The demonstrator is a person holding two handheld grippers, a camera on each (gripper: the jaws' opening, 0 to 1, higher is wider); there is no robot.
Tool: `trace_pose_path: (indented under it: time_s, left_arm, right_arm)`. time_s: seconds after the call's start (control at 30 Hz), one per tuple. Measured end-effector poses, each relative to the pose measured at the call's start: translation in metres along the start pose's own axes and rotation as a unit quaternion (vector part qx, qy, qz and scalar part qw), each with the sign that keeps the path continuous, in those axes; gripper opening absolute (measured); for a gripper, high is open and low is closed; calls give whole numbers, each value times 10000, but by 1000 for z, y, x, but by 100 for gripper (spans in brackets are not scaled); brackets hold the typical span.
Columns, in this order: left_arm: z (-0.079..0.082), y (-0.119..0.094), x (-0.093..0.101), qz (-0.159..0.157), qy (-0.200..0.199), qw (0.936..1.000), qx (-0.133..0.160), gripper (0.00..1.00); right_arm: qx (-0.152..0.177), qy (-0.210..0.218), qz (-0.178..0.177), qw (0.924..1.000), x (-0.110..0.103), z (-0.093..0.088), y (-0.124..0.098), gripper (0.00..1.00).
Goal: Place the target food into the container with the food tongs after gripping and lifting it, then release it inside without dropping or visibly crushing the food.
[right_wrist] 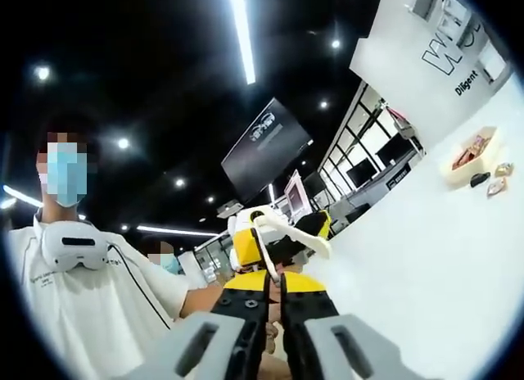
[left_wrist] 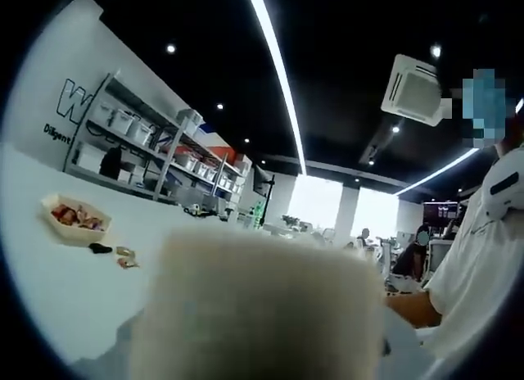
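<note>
The room is big, with a dark ceiling, long lights and shelves (left_wrist: 139,151) at the back. A wide white tabletop (left_wrist: 49,298) runs across it. A person (right_wrist: 90,306) in a white shirt stands by it.

Far off on the tabletop sits a pale tray (left_wrist: 82,235) with some red and brown food in it. Just beside the tray lie a few small food bits (left_wrist: 125,252) and one dark bit (left_wrist: 100,248). They are too small to tell which way they point or which side is long. I think they are light and soft, so a gentle pinch across the middle should work best.

The right claw (right_wrist: 276,314) has its jaws almost together, with just a thin gap. I see nothing in it. The left claw (right_wrist: 278,241) is up in the air, well apart from the tray. A white bent thing (right_wrist: 299,232) sits at it, maybe the tongs. In the left gripper view a pale blur (left_wrist: 258,314) hides its jaws, so I cannot tell how far open it is.
</note>
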State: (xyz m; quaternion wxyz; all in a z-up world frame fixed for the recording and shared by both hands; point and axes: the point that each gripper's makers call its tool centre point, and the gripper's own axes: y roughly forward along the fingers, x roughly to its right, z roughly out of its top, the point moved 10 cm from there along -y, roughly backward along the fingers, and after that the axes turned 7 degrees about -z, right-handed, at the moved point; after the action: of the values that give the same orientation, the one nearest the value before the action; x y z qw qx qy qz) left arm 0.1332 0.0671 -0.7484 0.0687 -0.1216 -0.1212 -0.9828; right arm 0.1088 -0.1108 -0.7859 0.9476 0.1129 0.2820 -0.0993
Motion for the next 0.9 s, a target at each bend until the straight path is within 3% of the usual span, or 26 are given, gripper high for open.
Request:
trace_pose_path:
  time_s: [0.03,0.13,0.33,0.7,0.77,0.8,0.83,0.9]
  left_arm:
    - [3,1,1,-71,-81,9998,158,32]
    - [5,3,3,-71,-78,9998,179,32]
    - [15,9,9,-69,20,9996,271,34]
    - [28,25,23,-42,306,9993,219,31]
    - [29,26,25,-38,364,9991,225,31]
    - [31,25,25,61,551,9983,189,30]
    - [32,25,26,18,486,9986,188,30]
    - [33,24,25,60,575,9983,84,30]
  right_arm:
    - [28,30,11,10000,0,0,0,0]
    - [157,92,45,9998,-1,2,-2,0]
    - [765,635,244,9947,-6,12,-5,0]
    - [473,729,233,9959,-13,5,1,0]
    - [529,797,252,9951,-13,5,1,0]
    - [673,866,310,9935,-15,7,1,0]
    - [820,920,366,9917,-14,9,-2,0]
    - [1013,1192,672,9854,-17,13,-5,0]
